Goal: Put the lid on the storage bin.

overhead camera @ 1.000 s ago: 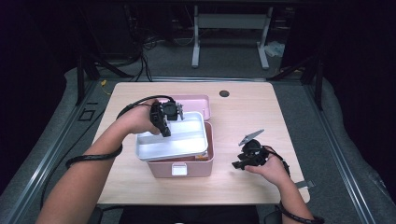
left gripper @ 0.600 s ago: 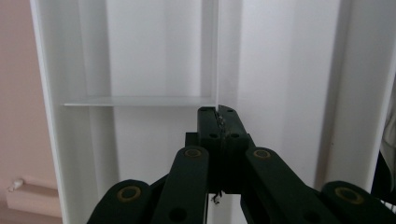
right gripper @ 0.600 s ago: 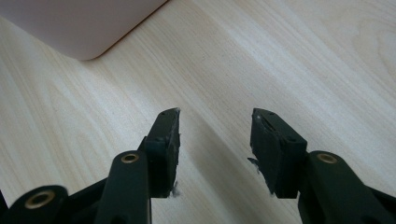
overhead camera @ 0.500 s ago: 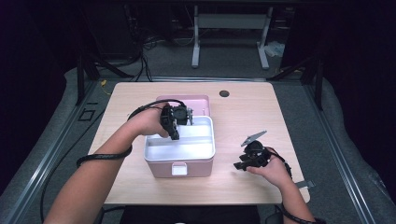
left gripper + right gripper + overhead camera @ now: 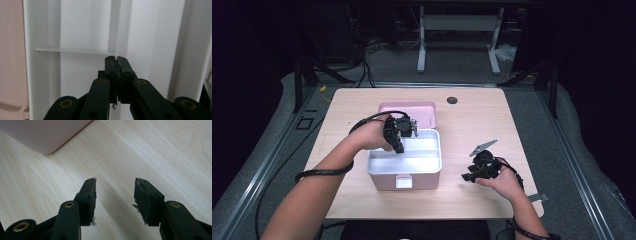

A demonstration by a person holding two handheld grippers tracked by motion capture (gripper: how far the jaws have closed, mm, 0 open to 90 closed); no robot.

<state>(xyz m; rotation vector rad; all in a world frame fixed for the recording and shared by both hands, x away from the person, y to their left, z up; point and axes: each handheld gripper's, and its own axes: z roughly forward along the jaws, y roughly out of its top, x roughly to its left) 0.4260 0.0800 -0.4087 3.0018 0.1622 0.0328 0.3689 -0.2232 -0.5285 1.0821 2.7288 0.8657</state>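
High view shows my left gripper (image 5: 408, 131) over the white tray (image 5: 428, 162), pinching its divider (image 5: 117, 30) though just loosening; my right gripper (image 5: 473, 172), at four o'clock, stands open and empty.

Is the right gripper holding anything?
No: in the right gripper view, the right gripper has its jaws apart, with bare table between them.

Lab w/ dark surround, floor cables (image 5: 362, 65), metal stand (image 5: 457, 35).
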